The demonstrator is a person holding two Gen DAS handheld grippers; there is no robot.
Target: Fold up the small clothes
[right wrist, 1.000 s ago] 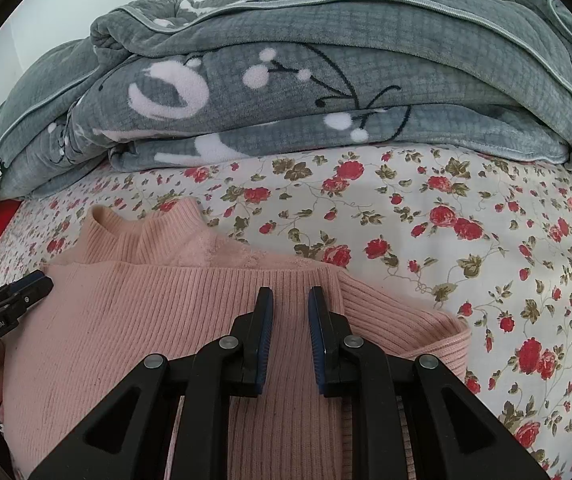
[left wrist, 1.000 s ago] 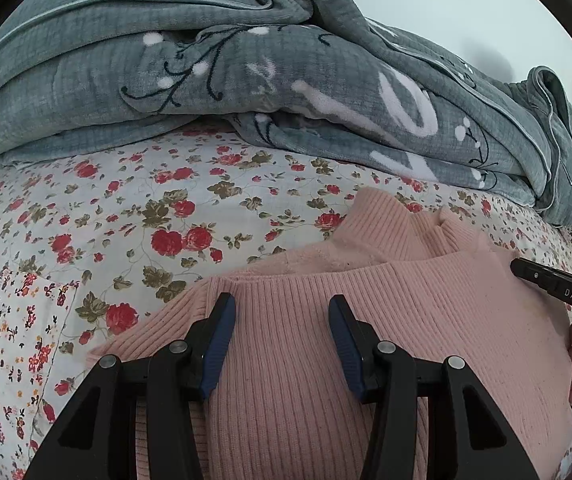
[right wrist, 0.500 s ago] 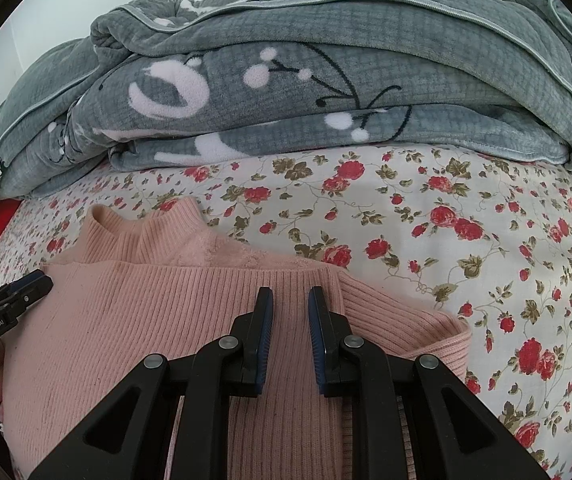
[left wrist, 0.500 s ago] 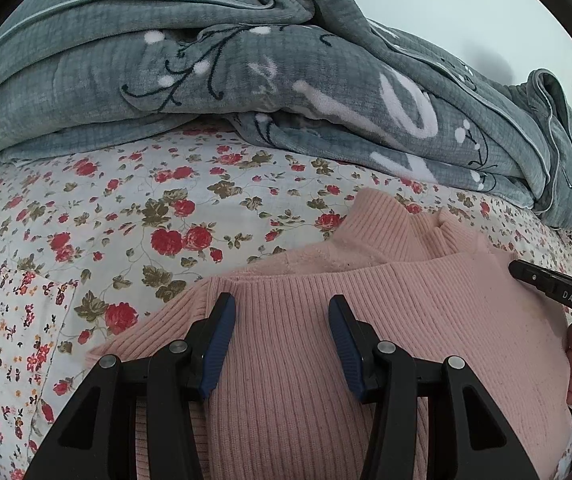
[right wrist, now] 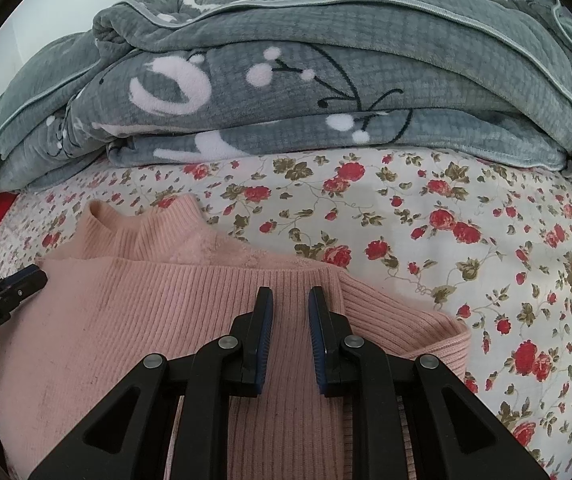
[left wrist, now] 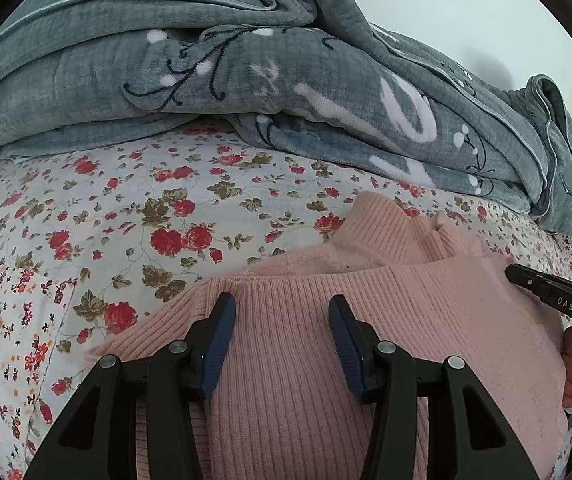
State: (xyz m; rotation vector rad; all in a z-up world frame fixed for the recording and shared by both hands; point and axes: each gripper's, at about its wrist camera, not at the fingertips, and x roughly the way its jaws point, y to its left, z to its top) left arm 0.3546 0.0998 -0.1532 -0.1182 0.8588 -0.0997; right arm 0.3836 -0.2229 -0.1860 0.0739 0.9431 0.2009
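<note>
One pink ribbed sweater (left wrist: 385,320), one grey blanket (left wrist: 246,72), one floral bedsheet (left wrist: 126,208), two grippers. Sweater lay on sheet in front of blanket, collar toward blanket, lower part folded up over chest. Left gripper (left wrist: 282,332) gaped wide above fold, nothing between fingers. Right gripper (right wrist: 290,330) stood at narrow gap above fold's right side, empty; contact with knit unclear. Bare sheet lay left and right of sweater; blanket closed off far edge.
</note>
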